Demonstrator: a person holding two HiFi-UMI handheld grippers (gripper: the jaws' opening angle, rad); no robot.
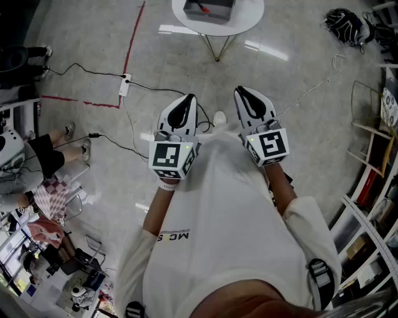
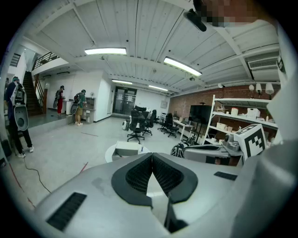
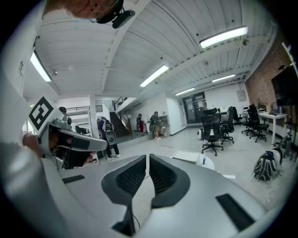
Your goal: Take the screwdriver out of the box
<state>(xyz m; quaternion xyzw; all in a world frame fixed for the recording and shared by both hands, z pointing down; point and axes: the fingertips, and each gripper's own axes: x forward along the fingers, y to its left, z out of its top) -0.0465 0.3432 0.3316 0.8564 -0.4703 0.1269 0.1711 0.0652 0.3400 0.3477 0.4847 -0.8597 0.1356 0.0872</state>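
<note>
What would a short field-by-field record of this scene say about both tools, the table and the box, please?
left tool: jaws together, nothing between them
right tool: jaws together, nothing between them
tool positions: side by side, well short of the table
table: round, white, straight ahead
box: dark, on the table, neither tool near it
box contents: something red shows inside, too small to identify
task state: not yet begun

Box (image 1: 210, 9) on round table (image 1: 250, 18), ahead of left gripper (image 1: 188, 100) and right gripper (image 1: 244, 93), side by side.
</note>
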